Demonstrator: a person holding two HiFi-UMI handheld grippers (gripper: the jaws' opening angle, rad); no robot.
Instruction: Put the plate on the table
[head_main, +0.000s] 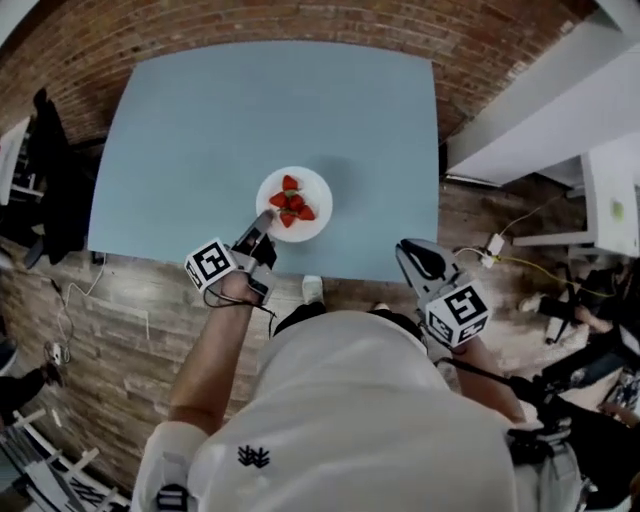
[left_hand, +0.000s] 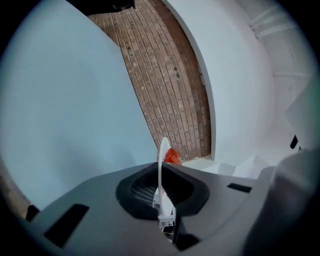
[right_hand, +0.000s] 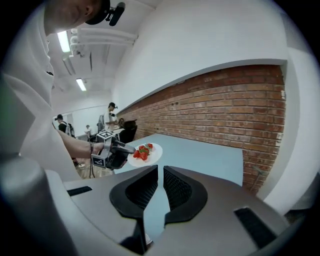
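A white plate (head_main: 316, 187) carries several strawberries (head_main: 291, 203) and sits over the near middle of the light blue table (head_main: 250, 110). I cannot tell whether it rests on the surface or hangs just above it. My left gripper (head_main: 266, 218) is shut on the plate's near rim. In the left gripper view the plate (left_hand: 161, 165) stands edge-on between the jaws, with strawberries (left_hand: 172, 156) behind it. The right gripper view shows the plate (right_hand: 153, 155) and the left gripper (right_hand: 122, 150) holding it. My right gripper (head_main: 408, 250) hangs off the table's near right corner with its jaws together and nothing in them.
A brick wall (head_main: 330, 20) runs behind the table. Wooden floor (head_main: 120, 300) lies under the near edge. White furniture (head_main: 560, 110) and cables (head_main: 500, 250) are at the right, a dark chair (head_main: 50, 170) at the left. People stand far back (right_hand: 111, 117).
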